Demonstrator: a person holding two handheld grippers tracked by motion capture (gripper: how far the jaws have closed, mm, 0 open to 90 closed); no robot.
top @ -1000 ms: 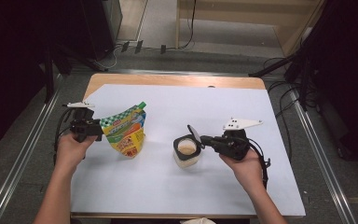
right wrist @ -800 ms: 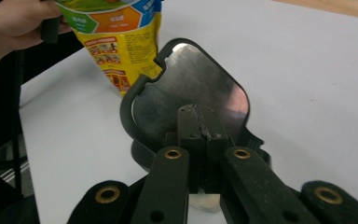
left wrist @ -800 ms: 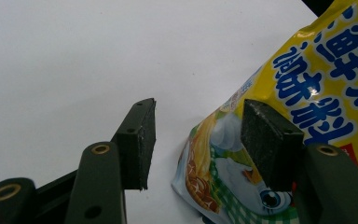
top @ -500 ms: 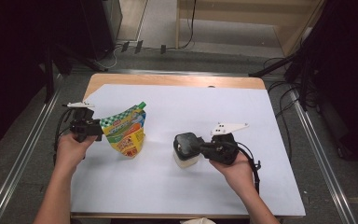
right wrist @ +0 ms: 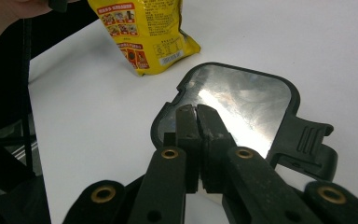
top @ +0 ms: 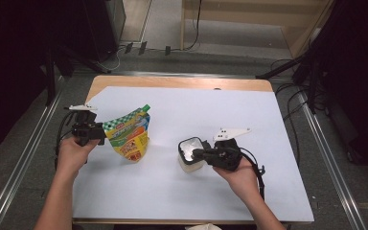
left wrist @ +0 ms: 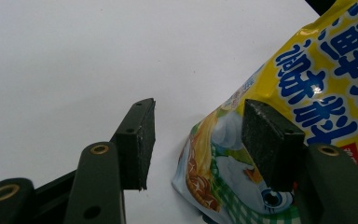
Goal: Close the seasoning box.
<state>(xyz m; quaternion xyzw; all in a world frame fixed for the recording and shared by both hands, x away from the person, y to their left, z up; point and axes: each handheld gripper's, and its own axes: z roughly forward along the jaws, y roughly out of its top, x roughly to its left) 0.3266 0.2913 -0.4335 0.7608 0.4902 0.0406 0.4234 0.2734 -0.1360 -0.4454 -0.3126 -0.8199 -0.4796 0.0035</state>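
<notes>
A yellow and green snack pouch (top: 129,136) stands on the white sheet (top: 206,110) at the left. My left gripper (top: 99,135) is at its left edge, jaws open. In the left gripper view the pouch (left wrist: 298,79) lies against the right pad while the left pad stands apart from it, and the gripper (left wrist: 200,135) grips nothing. A white tub (top: 189,166) with a black-rimmed shiny lid (top: 189,146) sits right of centre. My right gripper (top: 197,153) is shut, its tips on top of the lid (right wrist: 247,98). The closed jaws of that gripper (right wrist: 196,114) hold nothing.
The sheet covers a wooden table whose bare edge (top: 172,82) shows at the back. Metal rails (top: 24,158) run along both sides, with cables on the floor beyond. The pouch (right wrist: 144,32) lies farther off in the right gripper view.
The tub's lid stood flipped up a second ago and now lies down on the tub. My right gripper moved left and down onto it. The left gripper and pouch kept still.
</notes>
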